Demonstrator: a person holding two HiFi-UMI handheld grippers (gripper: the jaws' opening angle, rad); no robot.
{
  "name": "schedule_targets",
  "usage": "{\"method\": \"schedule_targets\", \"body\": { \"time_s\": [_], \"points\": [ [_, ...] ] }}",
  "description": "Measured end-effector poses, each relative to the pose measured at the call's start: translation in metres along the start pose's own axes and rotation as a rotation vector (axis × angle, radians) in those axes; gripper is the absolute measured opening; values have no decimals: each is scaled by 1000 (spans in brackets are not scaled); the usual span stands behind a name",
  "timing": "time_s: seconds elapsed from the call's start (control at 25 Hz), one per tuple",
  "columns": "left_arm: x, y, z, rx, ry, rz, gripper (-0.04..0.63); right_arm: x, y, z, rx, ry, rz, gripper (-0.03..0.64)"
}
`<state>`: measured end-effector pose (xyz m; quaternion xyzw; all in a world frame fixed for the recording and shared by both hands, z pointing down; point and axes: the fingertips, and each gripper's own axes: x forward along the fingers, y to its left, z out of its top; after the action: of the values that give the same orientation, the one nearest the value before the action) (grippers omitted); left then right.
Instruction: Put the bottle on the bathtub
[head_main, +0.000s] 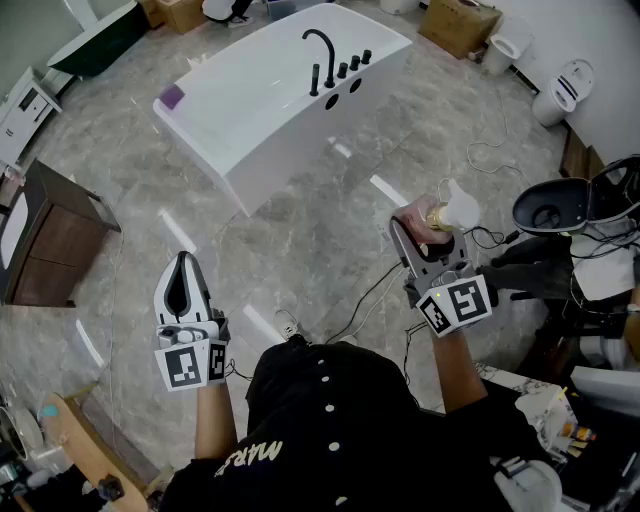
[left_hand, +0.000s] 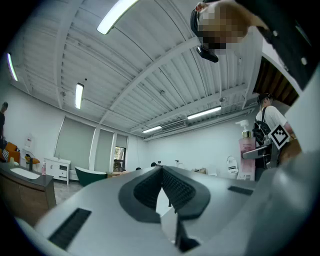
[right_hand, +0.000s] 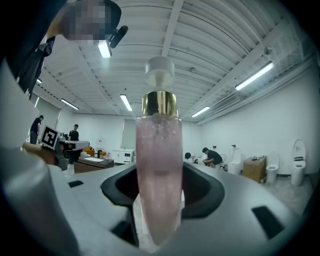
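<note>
Pink pump bottle (right_hand: 159, 165) stands upright, clamped between the right gripper's (head_main: 430, 240) jaws, likely kept vertical for setting down. The white bathtub (head_main: 285, 140) lies well apart ahead, with bare rim near its black faucet (head_main: 322, 55). The left gripper (head_main: 183, 272) is closed on nothing.

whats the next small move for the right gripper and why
Probably carry the bottle forward and left toward the bathtub. The right gripper has its jaws shut on the bottle, held above the floor, and the tub's flat rim by the faucet lies well ahead. The left gripper is shut and empty.
</note>
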<state>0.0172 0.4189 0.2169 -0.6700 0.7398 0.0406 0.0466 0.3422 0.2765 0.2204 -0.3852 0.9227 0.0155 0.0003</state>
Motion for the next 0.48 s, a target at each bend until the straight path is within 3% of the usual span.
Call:
{"method": "schedule_targets", "body": {
  "time_s": [0.48],
  "points": [
    [19,53,-10,-22,-10,6,9,49,32,3,-14,-8,0,225]
  ]
}}
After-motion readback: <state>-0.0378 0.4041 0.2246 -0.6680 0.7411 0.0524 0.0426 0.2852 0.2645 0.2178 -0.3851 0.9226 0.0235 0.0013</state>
